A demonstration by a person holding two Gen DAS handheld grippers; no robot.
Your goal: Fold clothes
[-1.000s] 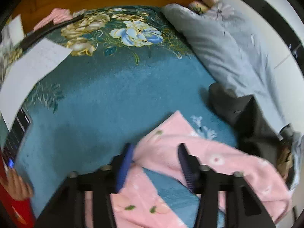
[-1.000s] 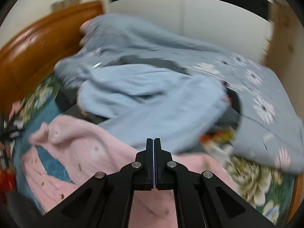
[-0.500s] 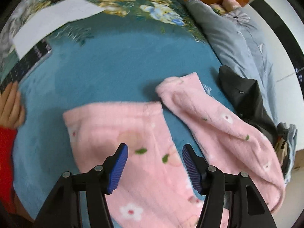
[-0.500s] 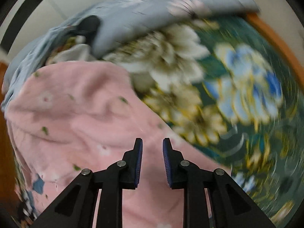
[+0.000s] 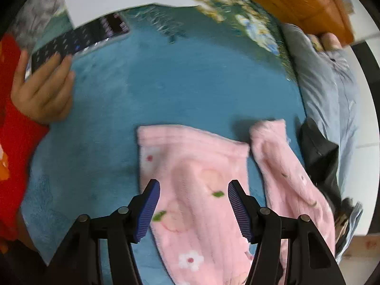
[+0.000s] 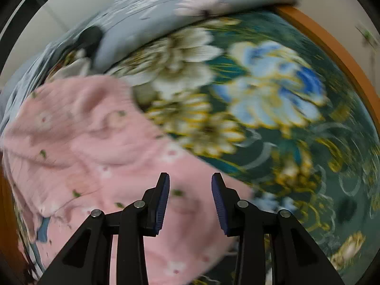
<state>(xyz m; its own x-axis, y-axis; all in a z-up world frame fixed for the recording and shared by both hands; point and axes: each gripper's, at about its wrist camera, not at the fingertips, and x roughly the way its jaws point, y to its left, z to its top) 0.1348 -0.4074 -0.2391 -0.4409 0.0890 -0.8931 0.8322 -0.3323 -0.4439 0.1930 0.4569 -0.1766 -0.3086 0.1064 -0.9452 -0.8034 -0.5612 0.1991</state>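
Pink trousers [image 5: 197, 190] spread on the blue bedspread [image 5: 166, 83], legs running lengthwise away from the left gripper [image 5: 192, 207], whose spread, empty jaws straddle one leg; the right gripper [image 6: 190, 200], jaws likewise spread and empty, hovers over the opposite end.

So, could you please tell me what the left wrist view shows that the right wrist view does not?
Only the left wrist view shows a hand in a red sleeve touching a dark phone-like slab. Only the right shows the big blue and white flowers. Both show the pink garment under an open claw, left and right.
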